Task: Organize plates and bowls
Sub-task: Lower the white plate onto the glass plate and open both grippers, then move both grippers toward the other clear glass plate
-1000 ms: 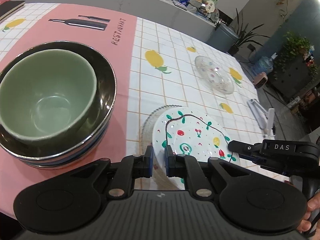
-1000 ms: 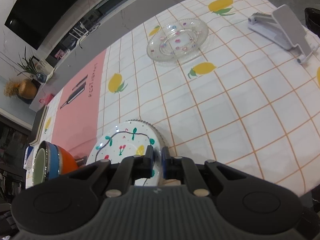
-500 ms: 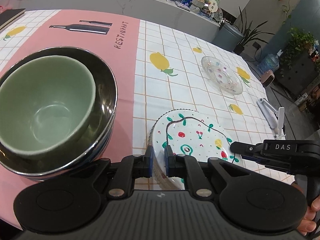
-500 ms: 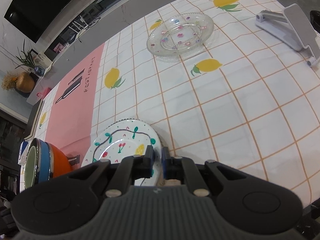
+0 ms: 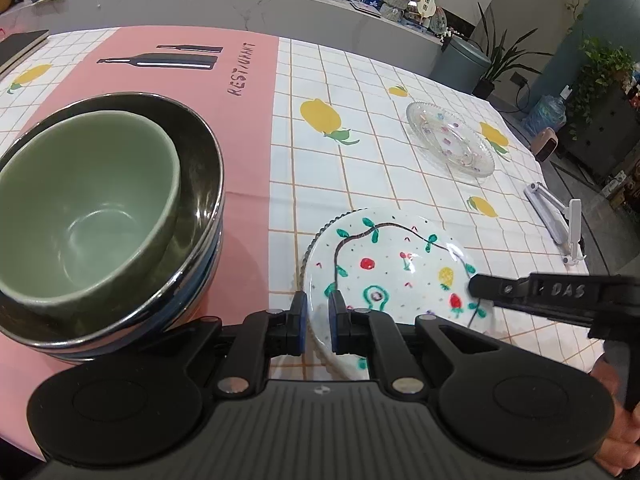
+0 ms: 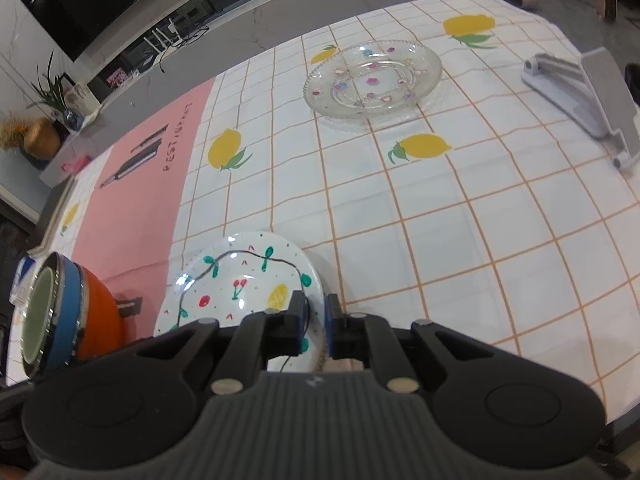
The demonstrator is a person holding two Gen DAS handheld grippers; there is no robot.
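Note:
A white plate painted with fruit is lifted and tilted above the tablecloth, over a clear scalloped plate whose rim shows beneath it. My right gripper is shut on the painted plate's near-right rim; it shows in the left wrist view. My left gripper has its jaws nearly shut around the plate's near-left rim. A green bowl sits nested in a dark steel-rimmed bowl on stacked bowls. A clear glass plate with small flowers lies farther back.
A white folding stand lies near the table's right edge. The tablecloth is checked with lemons and has a pink panel. A grey counter runs behind the table.
Both grippers and the painted plate have risen and tilted, so the plate sits higher over the clear plate beneath. Both cameras have pulled back slightly.

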